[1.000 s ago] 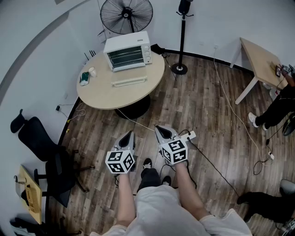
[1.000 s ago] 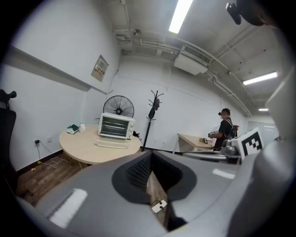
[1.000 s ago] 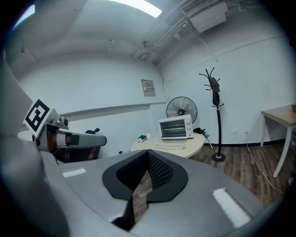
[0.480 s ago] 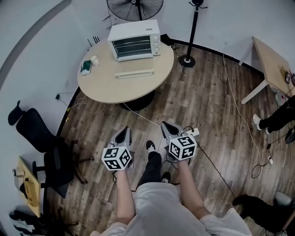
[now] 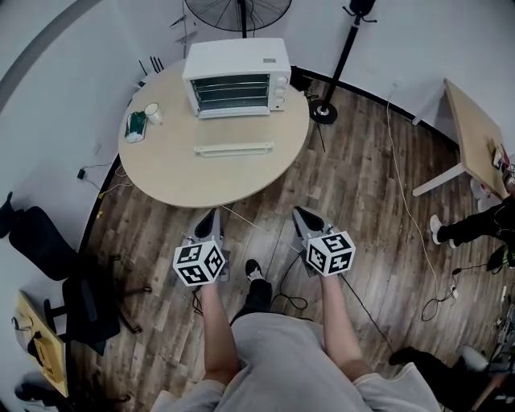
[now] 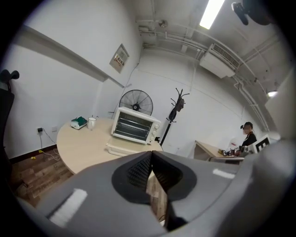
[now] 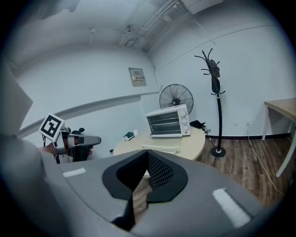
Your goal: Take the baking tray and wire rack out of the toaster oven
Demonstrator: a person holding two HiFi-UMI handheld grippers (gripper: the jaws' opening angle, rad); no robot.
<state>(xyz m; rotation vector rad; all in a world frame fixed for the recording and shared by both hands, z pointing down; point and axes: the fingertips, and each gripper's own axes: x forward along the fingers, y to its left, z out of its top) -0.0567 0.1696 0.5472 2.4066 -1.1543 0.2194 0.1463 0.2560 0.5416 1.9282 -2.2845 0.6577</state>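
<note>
1. Toaster oven (image 5: 236, 78) sits at the far side of the round table (image 5: 201, 181), straight ahead of both grippers and well apart from them. Door is shut. Baking tray and wire rack are presumably inside; too small to make out through the glass.
2. Long white item (image 5: 233, 149) lies on the table between the oven and the grippers.
3. Left gripper (image 5: 209, 219): jaws together, nothing in them, tips just short of the table's near edge.
4. Right gripper (image 5: 306, 217): same, jaws pressed together, empty.
5. Change: a second ago both grippers were out over the floor, far from the table. Now they are at its edge, oven nearer, jaws unchanged.
6. Meaning: approach only, nothing taken out yet. Next is likely reaching over to open the door.
7. Cup (image 5: 151, 113) and green item (image 5: 134, 125) are far-left of the left gripper; fan (image 5: 239, 10) and coat stand (image 5: 346, 48) are beyond the oven.
</note>
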